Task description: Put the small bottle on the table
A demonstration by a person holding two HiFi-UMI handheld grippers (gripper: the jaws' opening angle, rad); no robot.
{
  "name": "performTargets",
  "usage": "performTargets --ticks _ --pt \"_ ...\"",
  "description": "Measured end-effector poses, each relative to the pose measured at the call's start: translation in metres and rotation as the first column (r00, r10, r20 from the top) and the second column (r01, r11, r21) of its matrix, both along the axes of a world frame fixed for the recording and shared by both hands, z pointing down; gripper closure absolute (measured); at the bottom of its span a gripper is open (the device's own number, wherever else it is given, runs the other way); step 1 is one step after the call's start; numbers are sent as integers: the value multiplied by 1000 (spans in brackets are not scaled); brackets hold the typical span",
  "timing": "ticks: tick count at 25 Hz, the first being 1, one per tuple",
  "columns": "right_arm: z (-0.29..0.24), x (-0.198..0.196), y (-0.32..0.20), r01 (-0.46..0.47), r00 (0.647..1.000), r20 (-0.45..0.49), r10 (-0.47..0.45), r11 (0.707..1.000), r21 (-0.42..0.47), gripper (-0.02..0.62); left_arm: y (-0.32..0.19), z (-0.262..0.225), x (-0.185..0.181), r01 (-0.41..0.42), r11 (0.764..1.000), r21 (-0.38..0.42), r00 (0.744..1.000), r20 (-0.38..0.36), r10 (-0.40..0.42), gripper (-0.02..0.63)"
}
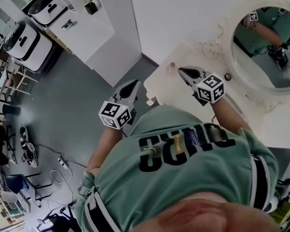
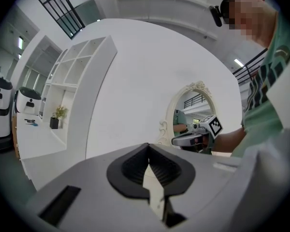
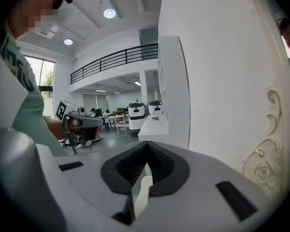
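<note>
The small bottle [image 1: 172, 66] is hard to make out: from the head view it is only a pale round spot standing on the table [image 1: 166, 88], near the far edge, just in front of the right gripper [image 1: 182, 72]. A dark round thing [image 1: 227, 76] near the mirror [image 1: 261, 64] is too small to name. The person's shirt covers the near side of the table.

There are two grippers, both with jaws closed together and nothing between them (each gripper's own view shows the ribbed pads meeting). I also count one mirror, one potted plant [image 1: 91, 5] and two white machines [image 1: 20, 43].

The left gripper [image 1: 134, 85] hangs beyond the table's left edge, over open grey floor. The right gripper is above the table, with the white wall close ahead.
</note>
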State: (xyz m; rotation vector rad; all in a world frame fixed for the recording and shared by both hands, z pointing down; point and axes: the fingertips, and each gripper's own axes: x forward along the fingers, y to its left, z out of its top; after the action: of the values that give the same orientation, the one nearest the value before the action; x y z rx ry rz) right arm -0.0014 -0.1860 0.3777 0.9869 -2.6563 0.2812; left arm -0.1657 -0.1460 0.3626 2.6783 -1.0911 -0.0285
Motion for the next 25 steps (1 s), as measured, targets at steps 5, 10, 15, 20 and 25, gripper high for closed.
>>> performTargets --ticks 5,10,15,20,25 --pt "-4 -3 1 21 1000 11 -21 1000 -19 601 5 3 -4 24 1000 -13 1000 -13 -24 597" --pt "-2 -7 2 31 999 31 -30 999 -29 601 8 5 -6 36 999 -28 999 -7 -36 597" --pt "4 -6 3 22 999 42 -21 999 -44 601 11 6 -10 42 998 -36 999 0 -42 597" --pt "3 -4 9 16 999 50 -14 999 -33 601 19 7 -12 41 998 -43 999 12 -41 597" --pt "4 -4 14 21 999 45 -20 1000 -23 601 22 6 -11 39 999 -37 999 10 -39 597"
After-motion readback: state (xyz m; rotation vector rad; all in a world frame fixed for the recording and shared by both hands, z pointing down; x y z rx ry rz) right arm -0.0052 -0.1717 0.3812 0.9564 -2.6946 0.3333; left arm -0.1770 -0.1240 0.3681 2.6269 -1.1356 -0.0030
